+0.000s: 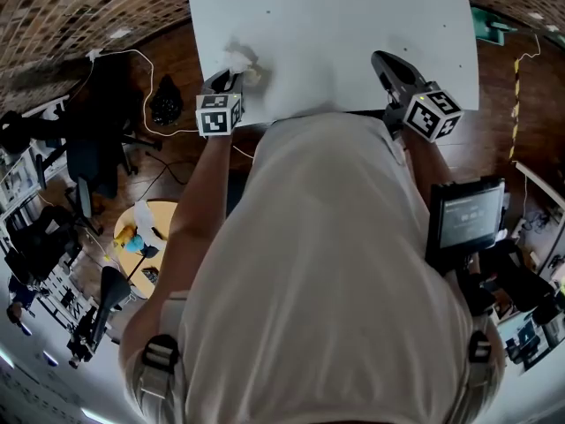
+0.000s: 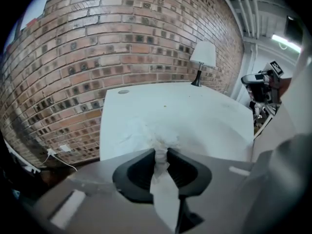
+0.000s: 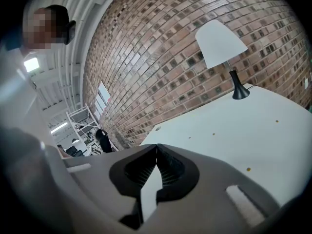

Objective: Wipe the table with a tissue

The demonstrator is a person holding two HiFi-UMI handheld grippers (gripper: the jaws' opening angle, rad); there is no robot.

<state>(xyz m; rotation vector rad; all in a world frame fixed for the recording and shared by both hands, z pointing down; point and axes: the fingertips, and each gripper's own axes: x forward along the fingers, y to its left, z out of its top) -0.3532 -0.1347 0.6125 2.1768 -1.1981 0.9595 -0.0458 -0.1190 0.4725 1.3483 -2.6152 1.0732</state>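
Left hand-held gripper [image 1: 233, 78] [image 2: 162, 153]: clenched on a crumpled white tissue [image 1: 240, 60] [image 2: 157, 134]. Only a thin twisted neck of it sits between the pads. The loose wad spreads ahead of the tips and appears to lie on the white counter [image 1: 353, 25] [image 2: 204, 116], close to the left edge and not far from the near-left corner.

Right hand-held gripper [image 1: 381, 58] [image 3: 156, 148]: jaws together with nothing between them, above the counter toward the near-right corner.

Risks from here, my judgement:
- The grip is narrow. Drag on the surface could pull the neck out of the pads or tear the paper, leaving the wad behind.
- The wad is beside the left edge, so a stroke outward would run it off the counter and the overhanging paper would wipe nothing.
- If I tilt steeply and press hard, the jaw tips may scrape the surface instead of the tissue.
- A few small dark specks [image 3: 248, 169] lie on the counter. A loose wad may push them along rather than lift them.
- A white-shaded lamp on a black stem [image 2: 202, 57] [image 3: 222, 43] stands at the far side, and a long sweep could knock it.

Writing: no brand or label is legible. The marker cubes [image 1: 218, 113] carry black-and-white square patterns only. A black device with a screen [image 1: 466, 215] sits off the counter to my right, and its display is too small to read.
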